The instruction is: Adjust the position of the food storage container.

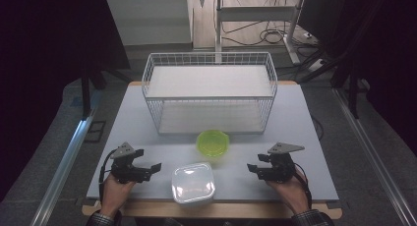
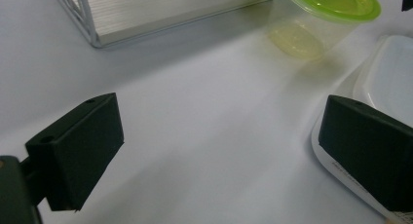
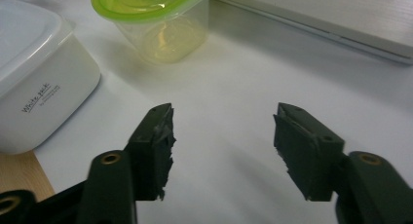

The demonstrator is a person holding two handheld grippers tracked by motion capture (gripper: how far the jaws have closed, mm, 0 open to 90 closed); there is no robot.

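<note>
Pale grey table (image 1: 147,137) in a dim room, seen from above, with dark floor and cables behind it. Near its front edge, a person's two hands each hold a black gripper. The left gripper (image 1: 147,170) sits toward the front left corner; its jaws stand wide apart with only bare tabletop between them, holding nothing. The right gripper (image 1: 255,170) sits toward the front right corner; its jaws are also parted, about halfway, and hold nothing.

Between the two grippers, at the front edge, sits a white square container (image 1: 193,183) with a translucent lid on (its contents cannot be seen). In the left gripper view its corner lies just behind the right-hand jaw, whether touching it is unclear.

Just behind that, near the table's middle, stands a clear round tub (image 1: 213,143) closed with a lime-green lid; it looks empty.

Farther back, a white wire basket (image 1: 209,96) spans the rear of the table, with nothing inside it.
</note>
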